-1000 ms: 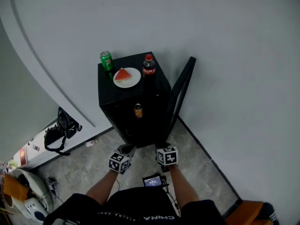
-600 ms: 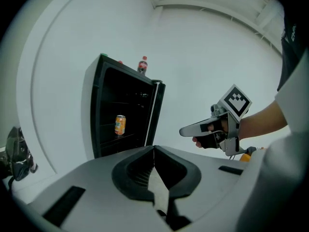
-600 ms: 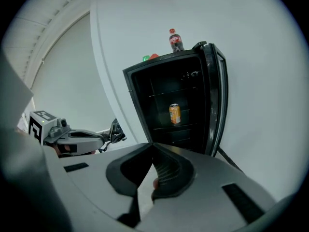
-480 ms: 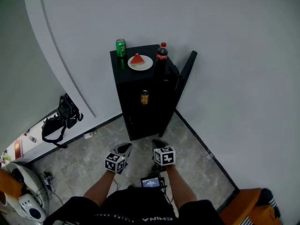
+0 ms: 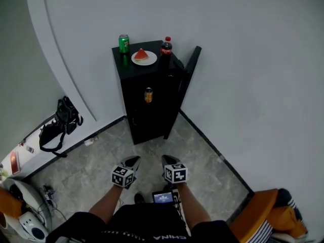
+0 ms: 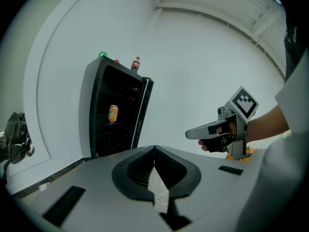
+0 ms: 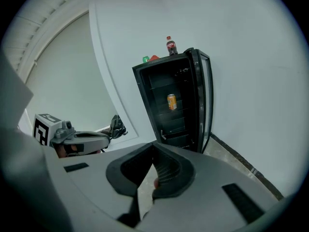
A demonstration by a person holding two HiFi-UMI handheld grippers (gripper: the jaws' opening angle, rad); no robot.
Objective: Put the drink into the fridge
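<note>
Reading the visible print first: the only legible word is "CHINA", on the dark shirt [image 5: 152, 227] at the bottom edge of the head view, where it appears upside down. The cola bottle [image 5: 166, 47] has a red cap and a red label. The green can [image 5: 124, 43] carries pale markings. The print on both is too small to read.

The drink is an orange can [image 5: 148, 94] with a silver top. It stands upright on a wire shelf in the upper half of the black fridge [image 5: 136, 120]. Its label shows as a pale band that cannot be read. The fridge door [image 5: 181, 90] is swung open to the right. On the fridge top, the green can stands at the left, the cola bottle at the right, and a white plate [image 5: 135, 61] with a watermelon slice [image 5: 141, 54] lies between them.

The left gripper [image 5: 134, 160] and the right gripper [image 5: 167, 159] are held side by side above the marble floor [image 5: 202, 161], well apart from the fridge. Both point toward it. Each has its jaws together with nothing between them.

Compared with one second ago, the fridge appears smaller and higher in the head view. More floor lies between it and the grippers. The can, bottle and plate keep the same arrangement. The black bag [image 5: 58, 125] remains by the wall at the left.
</note>
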